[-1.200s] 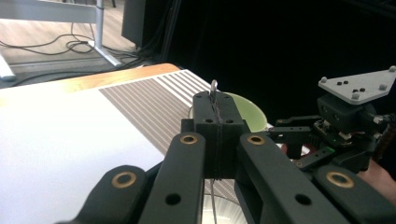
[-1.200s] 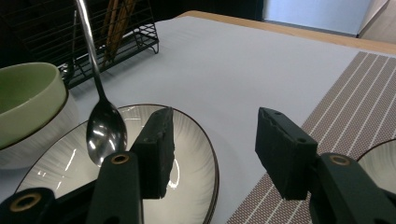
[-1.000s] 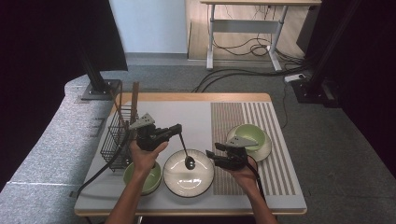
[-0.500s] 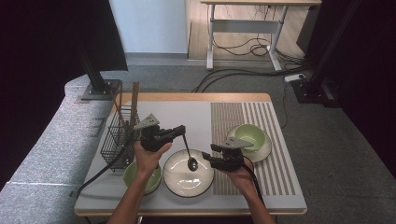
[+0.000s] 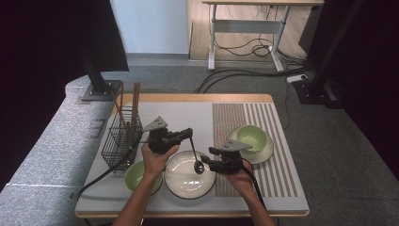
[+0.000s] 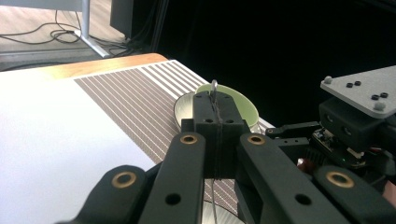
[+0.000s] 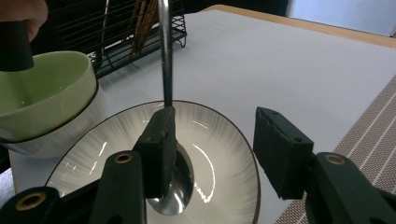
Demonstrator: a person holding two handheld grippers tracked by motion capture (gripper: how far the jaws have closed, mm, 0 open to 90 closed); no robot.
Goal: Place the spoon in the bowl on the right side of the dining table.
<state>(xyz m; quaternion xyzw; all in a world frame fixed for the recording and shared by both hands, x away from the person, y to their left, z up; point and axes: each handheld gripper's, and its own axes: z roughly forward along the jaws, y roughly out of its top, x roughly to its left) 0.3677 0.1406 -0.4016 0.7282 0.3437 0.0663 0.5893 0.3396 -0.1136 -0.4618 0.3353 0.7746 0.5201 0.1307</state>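
Left gripper [image 5: 187, 133] has its jaws pressed tight together on the handle of the spoon [image 5: 195, 155], and in the left gripper view that thin metal handle pokes up between the closed jaw tips [image 6: 214, 88] and runs down below them. The spoon hangs bowl-down over the white plate [image 5: 175, 174] at the front of the table. Right gripper [image 5: 205, 160] is right there at the spoon's bowl, jaws spread wide; in the right gripper view the spoon [image 7: 173, 182] sits against the inner face of the left-hand jaw, with clear space to the other jaw. A green bowl [image 5: 138, 174] stands just beside the plate, near the wire rack [image 5: 118, 136].
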